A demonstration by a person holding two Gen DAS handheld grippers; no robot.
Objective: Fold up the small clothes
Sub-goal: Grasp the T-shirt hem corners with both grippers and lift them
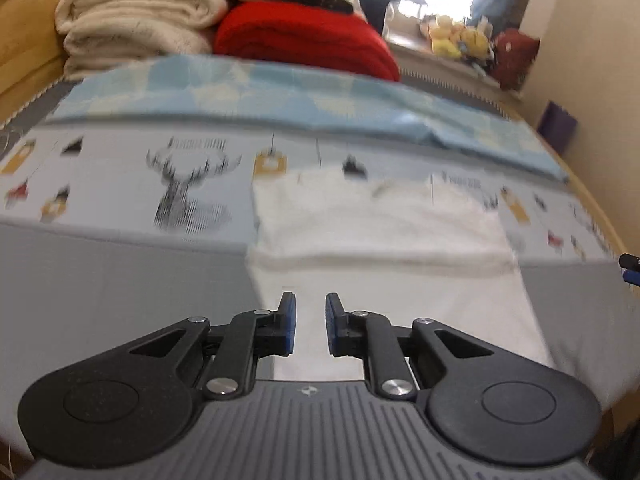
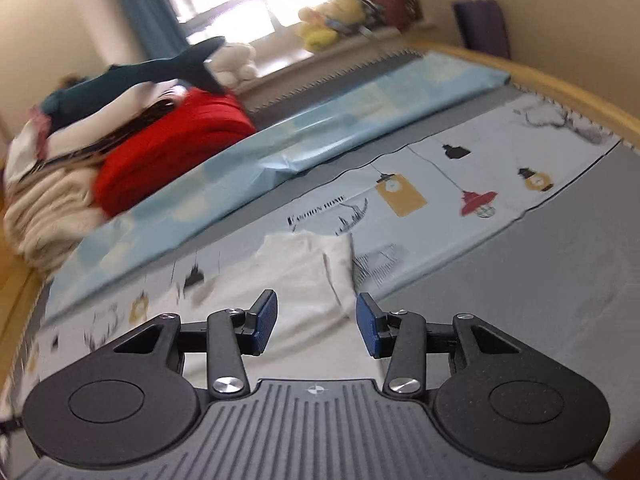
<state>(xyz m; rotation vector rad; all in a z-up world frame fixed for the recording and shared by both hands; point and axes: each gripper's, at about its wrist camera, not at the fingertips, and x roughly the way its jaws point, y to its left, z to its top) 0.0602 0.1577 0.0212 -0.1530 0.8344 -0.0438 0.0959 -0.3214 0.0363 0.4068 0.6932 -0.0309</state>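
A small white garment (image 1: 380,220) lies flat on the printed bed cover (image 1: 120,184), with a folded edge across its near half. My left gripper (image 1: 311,320) hovers above the garment's near part. Its blue-padded jaws stand a narrow gap apart with nothing between them, so it is open. In the right wrist view the same white garment (image 2: 304,272) lies just beyond my right gripper (image 2: 316,320), with one edge turned up at its right side. That gripper is open wider and holds nothing. A blue and black tip (image 1: 630,266) shows at the right edge of the left wrist view.
A light blue folded sheet (image 1: 280,100) runs across the bed behind the garment. Cream blankets (image 1: 136,20) and a red blanket (image 1: 304,40) are stacked at the back. Plush toys (image 2: 328,20) sit on the windowsill. The wooden bed frame (image 2: 560,84) borders the far side.
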